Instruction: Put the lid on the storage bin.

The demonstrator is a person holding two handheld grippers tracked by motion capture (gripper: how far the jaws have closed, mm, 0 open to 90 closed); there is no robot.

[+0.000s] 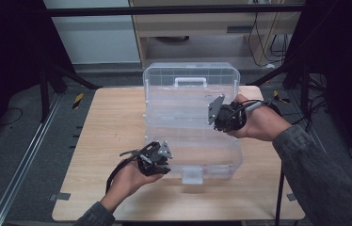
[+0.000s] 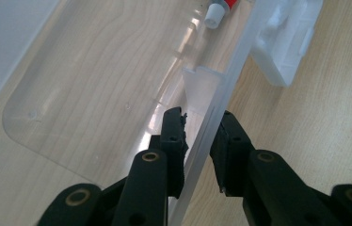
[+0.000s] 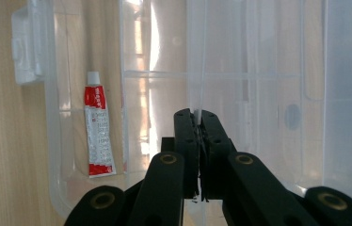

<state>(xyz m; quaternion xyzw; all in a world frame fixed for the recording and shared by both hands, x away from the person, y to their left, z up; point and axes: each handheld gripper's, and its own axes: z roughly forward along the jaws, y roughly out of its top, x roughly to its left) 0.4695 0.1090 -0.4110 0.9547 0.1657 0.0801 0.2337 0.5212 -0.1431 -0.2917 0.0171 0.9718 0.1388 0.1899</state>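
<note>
On the table [image 1: 113,127], clear box [image 1: 190,117], both tools gripping its walls

Clear box [image 1: 190,127], red-and-white tube [image 3: 98,130]

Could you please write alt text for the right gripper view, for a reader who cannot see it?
The right gripper pinches a thin clear panel inside an open plastic box. A red-and-white tube lies in a compartment on the left.
</note>
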